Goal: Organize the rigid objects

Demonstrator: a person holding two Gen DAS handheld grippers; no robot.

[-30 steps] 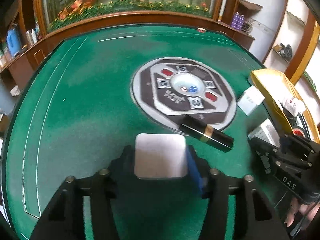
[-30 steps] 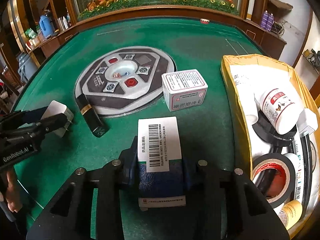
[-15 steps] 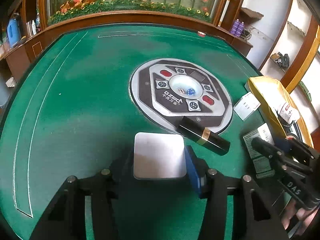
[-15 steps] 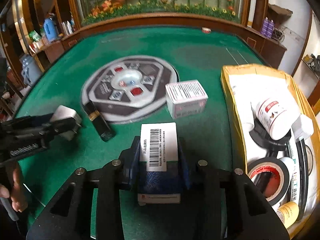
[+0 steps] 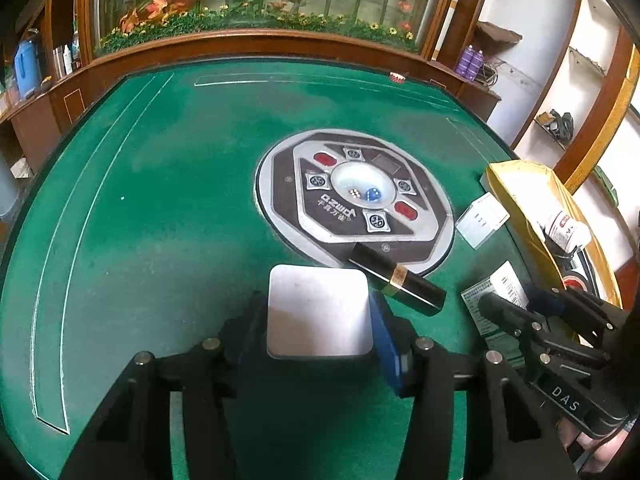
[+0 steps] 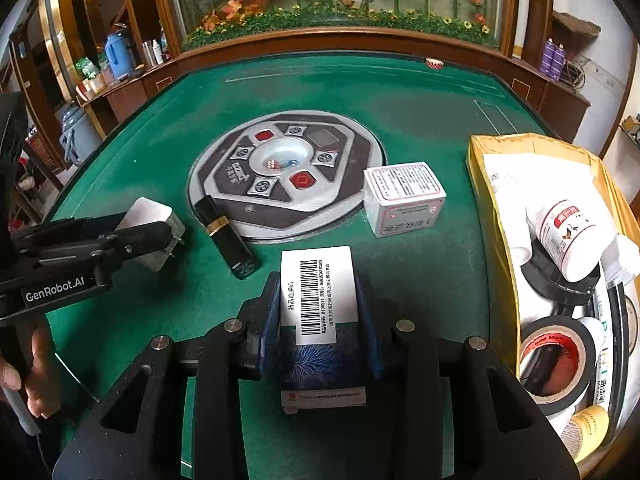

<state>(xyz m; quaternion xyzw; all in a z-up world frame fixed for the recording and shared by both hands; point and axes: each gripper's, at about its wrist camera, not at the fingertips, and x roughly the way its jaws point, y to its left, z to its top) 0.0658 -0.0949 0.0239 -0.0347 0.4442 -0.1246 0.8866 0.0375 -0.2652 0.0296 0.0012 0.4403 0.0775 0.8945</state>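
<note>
Green felt table (image 6: 140, 152) with its round centre console (image 6: 288, 180) carries the loose items; the yellow bin (image 6: 486, 184) sits at its right edge, already holding a white bottle (image 6: 572, 232), a tape roll (image 6: 556, 356) and other odds. Step in hand, as I read it: you have both pickups made and neither item delivered. Your right gripper (image 6: 320, 316) is clamped on the barcoded medicine box (image 6: 318, 300), blue pads against both long sides, box low over the felt just left of the bin. Your left gripper (image 5: 318, 316) has the white square block (image 5: 318, 310) between its pads, the right pad flush to the block's edge (the left pad is mostly hidden behind it, so contact there is judged, not seen). Next move likely calls for carrying the medicine box right over the bin wall and letting go onto the bare paper, clear of the bottle; the block follows. Still on the felt: a white printed carton (image 6: 404, 198) beside the console and a black lipstick tube (image 6: 228, 238) lying across its rim. View differences: the right wrist view alone shows the bin's contents and the block's metallic side face with prongs; the left wrist view alone shows its blank top face and how close the tube lies to it.
</note>
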